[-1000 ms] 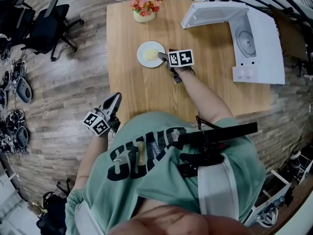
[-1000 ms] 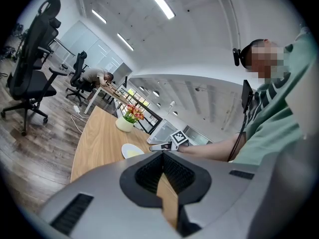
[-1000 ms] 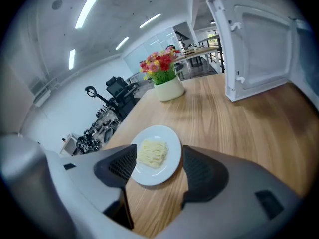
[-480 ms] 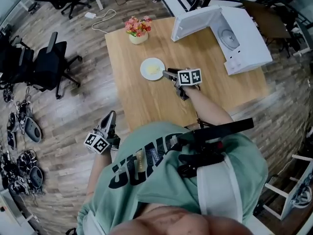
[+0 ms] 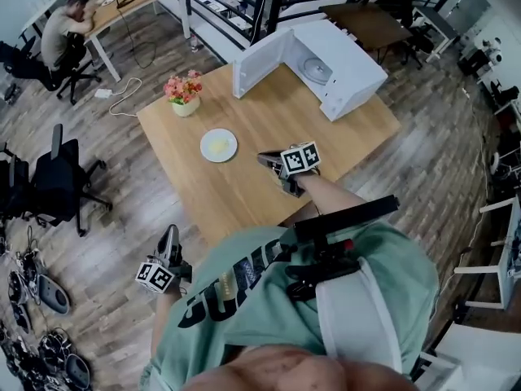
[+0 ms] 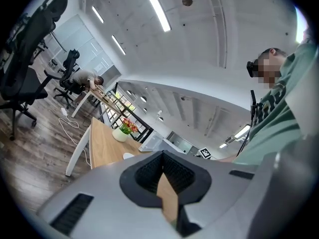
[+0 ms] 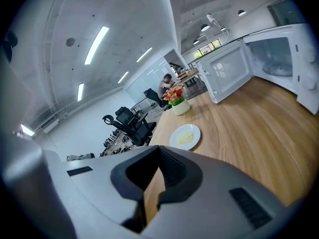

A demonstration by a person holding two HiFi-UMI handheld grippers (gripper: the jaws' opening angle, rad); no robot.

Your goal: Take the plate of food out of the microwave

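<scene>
Right tongs [image 5: 266, 159] freshly closed on nothing, left tongs [image 5: 169, 236] likewise together, plate of food [image 5: 219, 145] on table [image 5: 326, 137]

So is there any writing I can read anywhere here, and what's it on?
Nothing reads clearly.
Shirt: large dark letters, creased and partly hidden, unreadable as a word.
Cube markers: black-and-white square patterns, no words.
Microwave: no legible label.

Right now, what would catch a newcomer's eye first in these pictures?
The white microwave stands open at the far edge of the wooden table, with nothing on its turntable. The plate of food lies out on the table, near a pot of flowers. The right gripper, jaws just closed on nothing, hangs over the table, apart from the plate.
</scene>
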